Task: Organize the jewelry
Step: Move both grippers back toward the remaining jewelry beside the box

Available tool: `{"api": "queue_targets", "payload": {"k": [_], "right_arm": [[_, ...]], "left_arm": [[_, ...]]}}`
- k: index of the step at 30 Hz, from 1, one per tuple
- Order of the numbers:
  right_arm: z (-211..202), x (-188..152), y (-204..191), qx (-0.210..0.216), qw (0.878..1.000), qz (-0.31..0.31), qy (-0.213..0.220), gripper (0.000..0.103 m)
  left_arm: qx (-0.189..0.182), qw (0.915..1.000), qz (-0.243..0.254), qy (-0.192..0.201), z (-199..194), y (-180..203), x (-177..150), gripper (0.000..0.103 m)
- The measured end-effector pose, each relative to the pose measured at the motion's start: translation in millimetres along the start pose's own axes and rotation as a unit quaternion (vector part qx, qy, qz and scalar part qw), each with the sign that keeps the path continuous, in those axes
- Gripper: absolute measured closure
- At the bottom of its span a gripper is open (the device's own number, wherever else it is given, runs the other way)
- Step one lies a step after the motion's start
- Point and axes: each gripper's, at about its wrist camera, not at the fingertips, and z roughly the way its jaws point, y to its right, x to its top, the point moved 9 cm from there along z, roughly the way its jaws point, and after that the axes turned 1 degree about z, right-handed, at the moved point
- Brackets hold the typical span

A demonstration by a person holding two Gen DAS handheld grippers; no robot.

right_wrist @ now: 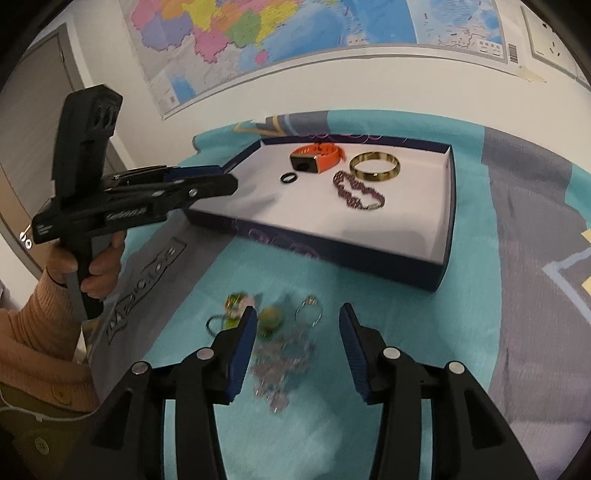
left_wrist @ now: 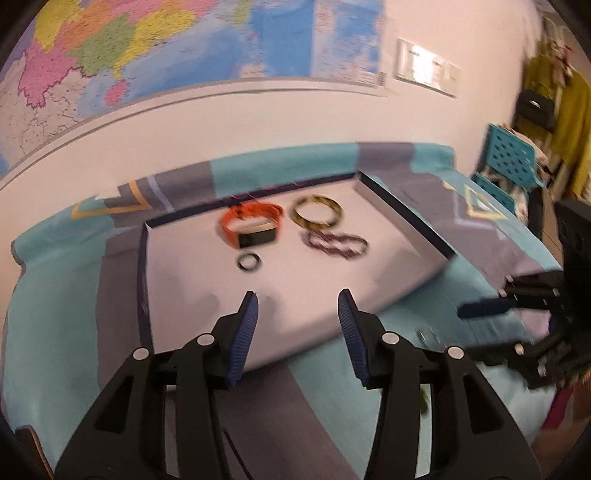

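Observation:
A dark blue tray (left_wrist: 406, 218) (right_wrist: 332, 251) with a white floor holds an orange watch (left_wrist: 255, 225) (right_wrist: 317, 157), a gold bangle (left_wrist: 317, 216) (right_wrist: 375, 166), a dark red bead bracelet (left_wrist: 336, 245) (right_wrist: 356, 190) and a black ring (left_wrist: 249, 263) (right_wrist: 287, 178). My left gripper (left_wrist: 298, 295) (right_wrist: 229, 179) hangs open over the tray's near left corner with nothing between its fingers. My right gripper (right_wrist: 298, 310) is open above loose jewelry on the cloth: a pale pink crystal bracelet (right_wrist: 284, 365), a silver ring (right_wrist: 309, 314) and a green bead piece (right_wrist: 271, 319).
A teal and grey patterned cloth (right_wrist: 406, 314) covers the table. A wall with a large map (right_wrist: 295, 33) stands right behind it. A hand (right_wrist: 96, 269) in an orange sleeve holds the left gripper. A teal chair (left_wrist: 511, 162) stands at the far right.

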Motion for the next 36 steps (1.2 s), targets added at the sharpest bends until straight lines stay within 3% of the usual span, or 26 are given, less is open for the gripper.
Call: {"api": "queue_targets", "payload": {"k": [10, 15, 21, 26, 33, 36], "right_arm": [[7.2, -23.9, -18.6, -0.004, 1.000, -0.018, -0.021, 0.054], [9.4, -27.9, -18.8, -0.020, 0.999, -0.027, -0.029, 0.062], [-7.6, -7.9, -27.7, -0.007, 0.999, -0.038, 0.007, 0.062], [16.5, 9.1, -43.7, 0.014, 0.998, -0.058, -0.006, 0.075], [44.4, 5.9, -48.0, 0.013, 0.997, -0.069, -0.040, 0.093], [40.1, 8.5, -48.3, 0.016, 0.997, -0.065, -0.030, 0.093]], "left_arm": [[-0.040, 0.9983, 0.029, -0.032, -9.4, 32.6, -54.6, 0.058], [-0.039, 0.9968, 0.053, -0.046, -1.6, 47.0, -63.8, 0.058], [-0.028, 0.9957, 0.059, -0.065, 10.9, 51.8, -69.3, 0.058], [-0.024, 0.9969, 0.045, -0.061, 5.7, 45.1, -71.3, 0.058], [-0.019, 0.9980, 0.009, -0.059, -3.3, 26.4, -78.2, 0.057], [-0.018, 0.9982, -0.005, -0.056, -6.2, 18.9, -79.9, 0.057]]}}
